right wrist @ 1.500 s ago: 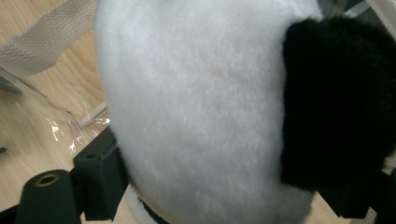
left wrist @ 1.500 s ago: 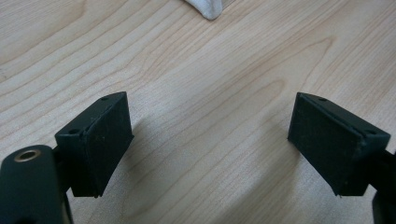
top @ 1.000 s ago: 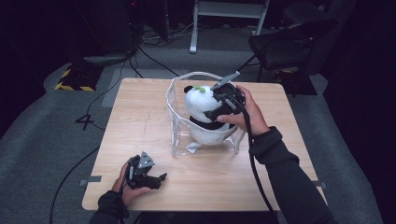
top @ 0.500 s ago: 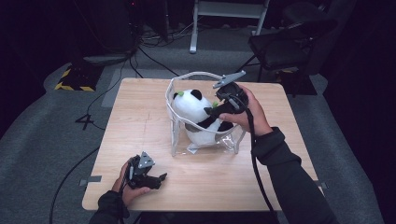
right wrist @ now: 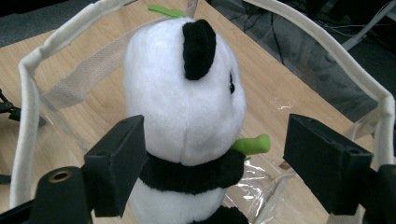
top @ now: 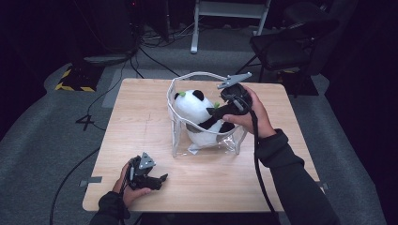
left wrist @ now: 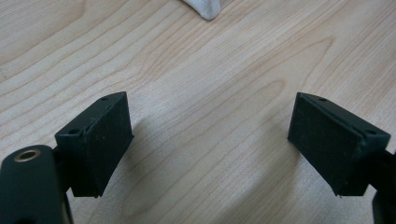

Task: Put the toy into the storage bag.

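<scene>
Here the right claw (right wrist: 212,154) straddles the panda (right wrist: 187,107), jaws just reopened, leaving it seated upright in the clear bag (top: 178,136); the left claw (left wrist: 210,140) rests open on the tabletop (top: 141,117).

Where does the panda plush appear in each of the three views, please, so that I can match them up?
High view: the panda plush sits above centre, inside the clear bag.
Left gripper view: the plush is not in this picture.
Right gripper view: it stands at centre, between the two black jaws.
Shared landmark: the wooden table.
</scene>
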